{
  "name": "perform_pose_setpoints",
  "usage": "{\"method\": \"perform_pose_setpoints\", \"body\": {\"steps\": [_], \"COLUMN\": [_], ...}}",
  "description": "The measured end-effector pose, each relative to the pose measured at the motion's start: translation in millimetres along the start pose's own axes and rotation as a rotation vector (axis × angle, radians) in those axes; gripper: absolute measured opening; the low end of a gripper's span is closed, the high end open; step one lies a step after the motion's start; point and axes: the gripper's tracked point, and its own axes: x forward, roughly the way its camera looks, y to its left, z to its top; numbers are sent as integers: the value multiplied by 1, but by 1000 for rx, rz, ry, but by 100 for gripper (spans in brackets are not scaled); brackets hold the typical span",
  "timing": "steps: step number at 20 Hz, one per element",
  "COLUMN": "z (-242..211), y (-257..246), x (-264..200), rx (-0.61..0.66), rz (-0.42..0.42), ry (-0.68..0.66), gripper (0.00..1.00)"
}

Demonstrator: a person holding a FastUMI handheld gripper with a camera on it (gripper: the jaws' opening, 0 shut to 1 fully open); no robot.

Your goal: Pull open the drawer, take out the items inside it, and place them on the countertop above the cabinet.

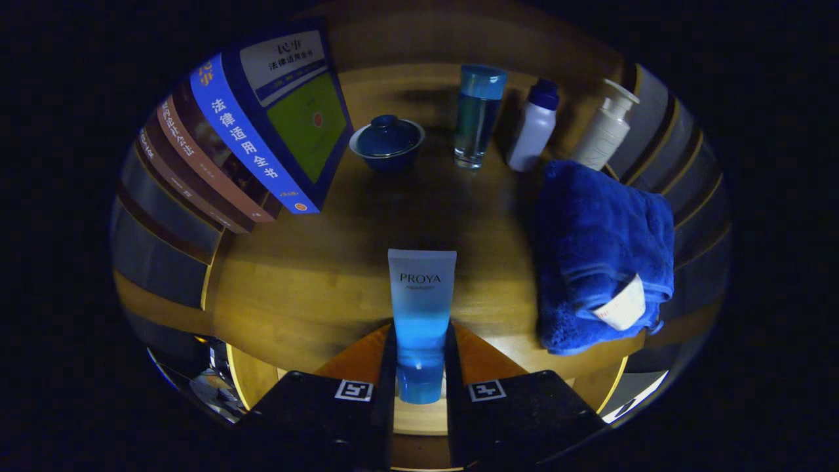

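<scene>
The blue-and-white tube (421, 308) stands cap-down between the gripper (421, 367) fingers, both pressing its lower half, jaws narrowed to its width, over the wooden countertop (314, 282). Beyond them: one lidded blue bowl (387, 142), one clear blue bottle (478, 115), one white bottle (534, 128), one pump bottle (606, 128). Right lies one folded blue towel (600, 249); left lean several books (262, 131).

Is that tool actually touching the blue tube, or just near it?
Touching. In the gripper view both fingers of the tool press against the sides of the blue tube, with no gap showing.
</scene>
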Motion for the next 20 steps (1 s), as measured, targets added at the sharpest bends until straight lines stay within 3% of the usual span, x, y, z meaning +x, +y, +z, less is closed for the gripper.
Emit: {"method": "perform_pose_setpoints", "body": {"steps": [4,6,11,15,20], "z": [4,3,8,10,-12], "y": [-4,-3,2,11,21], "x": [4,2,-12,-41,-89], "rx": [-14,-9,-8,13,-48], "rz": [-11,5,35,15,-72], "ry": [1,9,-47,-180,-402], "gripper": [38,43,99,100,100]}}
